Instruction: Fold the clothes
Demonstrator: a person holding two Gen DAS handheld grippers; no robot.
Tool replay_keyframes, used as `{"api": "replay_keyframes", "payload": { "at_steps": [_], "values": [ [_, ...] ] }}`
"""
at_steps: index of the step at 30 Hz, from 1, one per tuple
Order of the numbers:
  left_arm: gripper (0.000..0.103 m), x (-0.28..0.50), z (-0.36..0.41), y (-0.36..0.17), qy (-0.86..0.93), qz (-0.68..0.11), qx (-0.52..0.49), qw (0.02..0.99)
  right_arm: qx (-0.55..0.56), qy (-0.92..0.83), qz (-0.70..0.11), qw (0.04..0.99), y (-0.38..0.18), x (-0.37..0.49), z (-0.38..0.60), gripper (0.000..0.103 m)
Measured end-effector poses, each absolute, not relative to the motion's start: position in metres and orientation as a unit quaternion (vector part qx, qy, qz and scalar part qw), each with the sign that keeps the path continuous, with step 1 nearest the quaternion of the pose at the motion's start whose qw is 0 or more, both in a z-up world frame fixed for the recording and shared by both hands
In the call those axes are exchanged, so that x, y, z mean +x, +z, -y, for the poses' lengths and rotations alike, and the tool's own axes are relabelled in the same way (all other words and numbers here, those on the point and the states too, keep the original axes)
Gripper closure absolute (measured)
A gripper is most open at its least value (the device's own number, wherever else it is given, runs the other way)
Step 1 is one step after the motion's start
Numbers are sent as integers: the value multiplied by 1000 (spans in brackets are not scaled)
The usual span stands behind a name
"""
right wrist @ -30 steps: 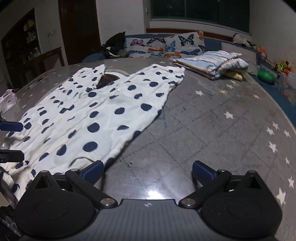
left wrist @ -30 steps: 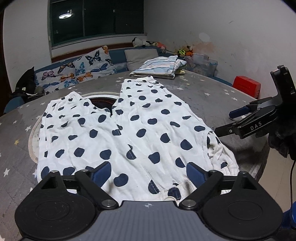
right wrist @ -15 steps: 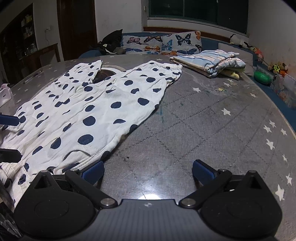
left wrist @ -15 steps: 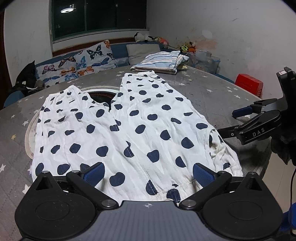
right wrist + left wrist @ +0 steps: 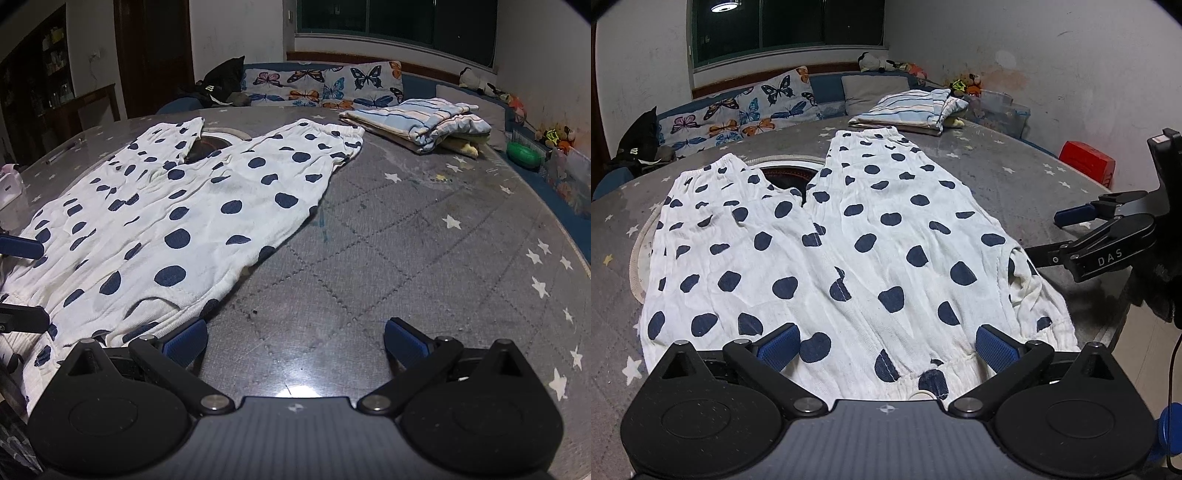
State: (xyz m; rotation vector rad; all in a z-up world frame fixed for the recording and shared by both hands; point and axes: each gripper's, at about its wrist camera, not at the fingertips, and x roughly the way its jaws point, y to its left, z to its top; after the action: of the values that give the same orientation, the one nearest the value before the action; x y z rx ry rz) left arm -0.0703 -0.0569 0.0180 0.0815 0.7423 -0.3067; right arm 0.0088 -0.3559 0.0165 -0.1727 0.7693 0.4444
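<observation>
Where the polka-dot trousers (image 5: pixel 857 236) lie spread flat on the grey starred tabletop (image 5: pixel 424 251), legs parted and pointing away toward the far edge and waistband nearest the cameras, no fold yet shows in them. A folded striped garment (image 5: pixel 908 110) rests beyond the leg hems, apart from them. Such a lay fits a garment smoothed out and awaiting its lengthwise fold; the pictures settle no more than that. A lengthwise fold would call for a pinch at the waistband corner and at the hem of one leg, that leg then being carried across onto the other with edges matched.

The left tongs (image 5: pixel 886 341) hover low over the middle of the waistband, jaws spread wide and holding nothing, blue pads straddling the cloth. The right tongs (image 5: pixel 295 341) are likewise spread and empty, above bare tabletop just beside the right-hand waist corner; in the left wrist view they (image 5: pixel 1067 232) stand side-on off the tabletop's right edge, level with the hip.
</observation>
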Motion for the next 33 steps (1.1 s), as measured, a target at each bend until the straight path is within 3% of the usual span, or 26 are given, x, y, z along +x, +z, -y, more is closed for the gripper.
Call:
{"api": "replay_keyframes", "payload": {
  "at_steps": [13, 23, 33],
  "values": [
    [3, -85, 79, 36, -211, -334, 41, 918, -81, 214, -371, 900, 17, 9, 356, 0],
    [34, -92, 129, 29, -291, -338, 87, 891, -66, 207, -373, 902, 25, 16, 363, 0],
    [59, -80, 141, 14, -301, -349, 108, 881, -55, 208, -364, 906, 37, 26, 371, 1]
  ]
}}
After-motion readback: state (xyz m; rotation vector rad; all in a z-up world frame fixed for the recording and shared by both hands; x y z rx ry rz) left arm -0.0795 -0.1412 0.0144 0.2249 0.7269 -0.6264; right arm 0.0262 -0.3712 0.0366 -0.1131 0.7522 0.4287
